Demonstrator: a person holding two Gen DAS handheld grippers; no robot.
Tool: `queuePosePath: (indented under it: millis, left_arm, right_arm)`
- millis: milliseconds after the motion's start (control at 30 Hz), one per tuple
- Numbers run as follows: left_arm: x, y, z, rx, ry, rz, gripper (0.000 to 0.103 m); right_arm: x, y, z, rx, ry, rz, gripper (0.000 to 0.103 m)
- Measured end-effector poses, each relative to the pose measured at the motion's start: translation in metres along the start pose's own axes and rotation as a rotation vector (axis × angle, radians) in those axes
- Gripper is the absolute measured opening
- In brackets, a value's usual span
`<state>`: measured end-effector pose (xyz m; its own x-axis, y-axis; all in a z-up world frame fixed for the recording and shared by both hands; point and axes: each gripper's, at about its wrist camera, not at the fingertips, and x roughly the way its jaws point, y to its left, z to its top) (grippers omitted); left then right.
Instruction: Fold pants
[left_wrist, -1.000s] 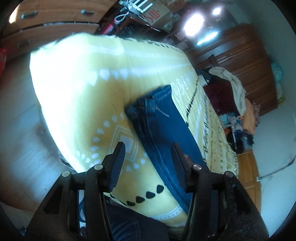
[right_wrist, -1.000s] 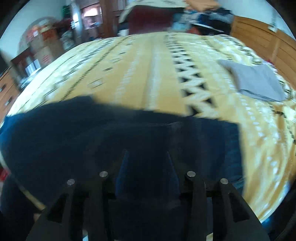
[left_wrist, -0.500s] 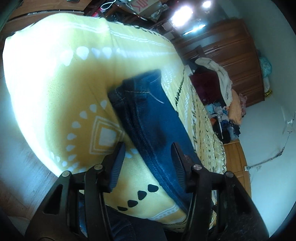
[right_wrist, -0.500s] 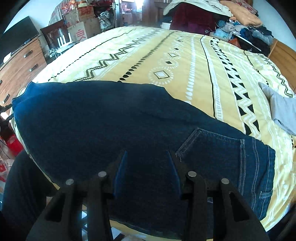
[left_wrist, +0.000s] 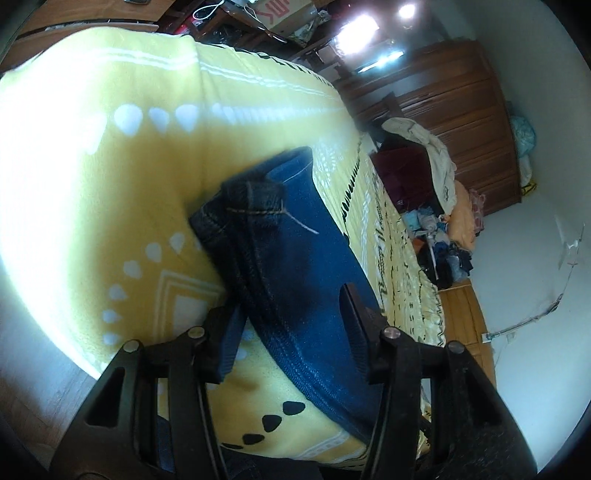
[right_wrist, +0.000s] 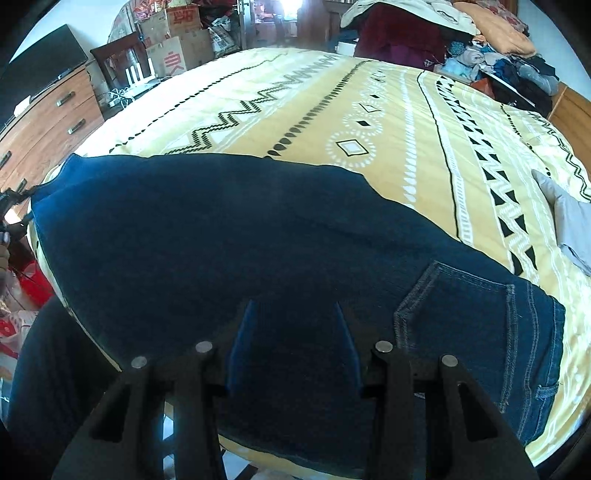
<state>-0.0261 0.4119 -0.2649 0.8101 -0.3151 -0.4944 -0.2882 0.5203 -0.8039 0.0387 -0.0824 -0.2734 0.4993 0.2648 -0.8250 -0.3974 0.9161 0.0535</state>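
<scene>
Jeans (right_wrist: 229, 236) lie flat on the bed (right_wrist: 369, 92).
Heavy, limp denim; grip the hem end (left_wrist: 258, 195). Both hand-held grippers (left_wrist: 291, 325) (right_wrist: 293, 328) part-open, empty.

Your left wrist view looks close along the jeans (left_wrist: 295, 266) lengthwise, your right looks down across them; both share the yellow bedspread (right_wrist: 369, 110).

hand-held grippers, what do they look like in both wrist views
Left hand-held gripper and right hand-held gripper match: black plastic frames with triangular cutouts, round silver bolt heads, and two flat tapered fingers with ribbed pads. No cables, markings or sleeves visible.
</scene>
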Motion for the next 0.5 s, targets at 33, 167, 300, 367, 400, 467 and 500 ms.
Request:
queuePosePath:
  millis: [33,167,300,367,400,467,500]
  left_arm:
    - [0.000,-0.001,0.000,0.009,-0.003,-0.006,0.050]
    - [0.005,-0.021,0.007,0.071,-0.033,-0.064,0.050]
    - [0.023,-0.010,0.008,0.079,-0.016,0.086,0.033]
    - [0.019,-0.007,0.007,0.062,-0.043,0.094,0.031]
    - [0.018,-0.008,0.007,0.060,-0.056,0.104,0.031]
    - [0.018,-0.014,0.010,0.088,-0.071,0.154,0.027]
    - [0.019,-0.020,0.013,0.106,-0.078,0.174,0.022]
  right_arm:
    - [0.001,0.001,0.000,-0.001,-0.002,0.002,0.048]
    - [0.008,0.009,0.000,-0.003,0.004,0.019,0.048]
    - [0.013,0.017,0.001,-0.007,0.012,0.034,0.048]
    - [0.013,0.019,0.000,0.001,0.009,0.043,0.048]
    - [0.011,0.020,-0.001,0.003,0.005,0.045,0.048]
    - [0.008,0.022,-0.004,0.012,-0.005,0.048,0.048]
    - [0.007,0.022,-0.006,0.017,-0.005,0.049,0.048]
